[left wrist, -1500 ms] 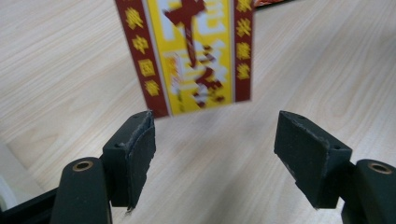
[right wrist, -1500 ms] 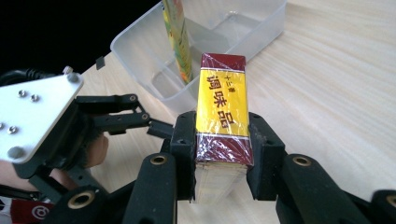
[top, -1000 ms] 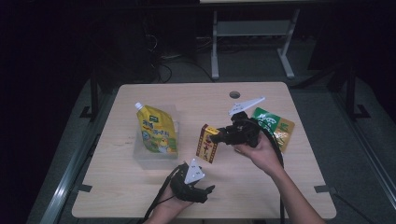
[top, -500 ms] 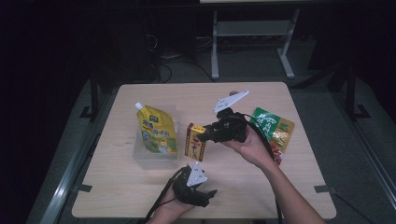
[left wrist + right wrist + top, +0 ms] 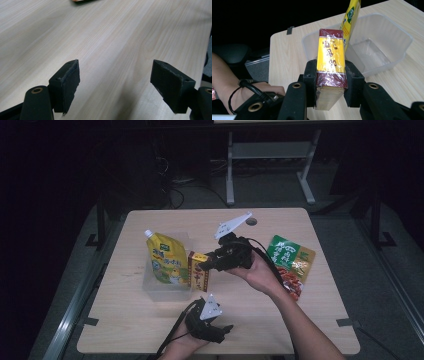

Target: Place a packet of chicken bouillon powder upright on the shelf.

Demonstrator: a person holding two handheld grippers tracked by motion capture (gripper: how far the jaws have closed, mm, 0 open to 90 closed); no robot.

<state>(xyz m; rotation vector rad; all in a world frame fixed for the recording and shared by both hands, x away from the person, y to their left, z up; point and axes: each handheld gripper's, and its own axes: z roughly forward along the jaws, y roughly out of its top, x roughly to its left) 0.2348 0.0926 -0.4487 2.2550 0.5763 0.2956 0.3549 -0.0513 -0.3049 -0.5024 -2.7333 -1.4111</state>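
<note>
Your right gripper (image 5: 329, 82) is closed on the lower end of the red-and-yellow box (image 5: 331, 67), held just over the near rim of the clear tub (image 5: 384, 32) near the table's left edge. The box looks stiff and light, but its film wrap may be slippery, so grip the flat sides. Your left gripper (image 5: 115, 85) is wide open, holding nothing, near the table's front edge.

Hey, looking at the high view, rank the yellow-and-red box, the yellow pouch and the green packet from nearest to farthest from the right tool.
1. Yellow-and-red box: clamped in the right tool, at the clear tub's right edge.
2. Yellow pouch: just past the box, standing in the tub to the left.
3. Green packet: lying flat on the table's right side, behind the person's hand.
</note>
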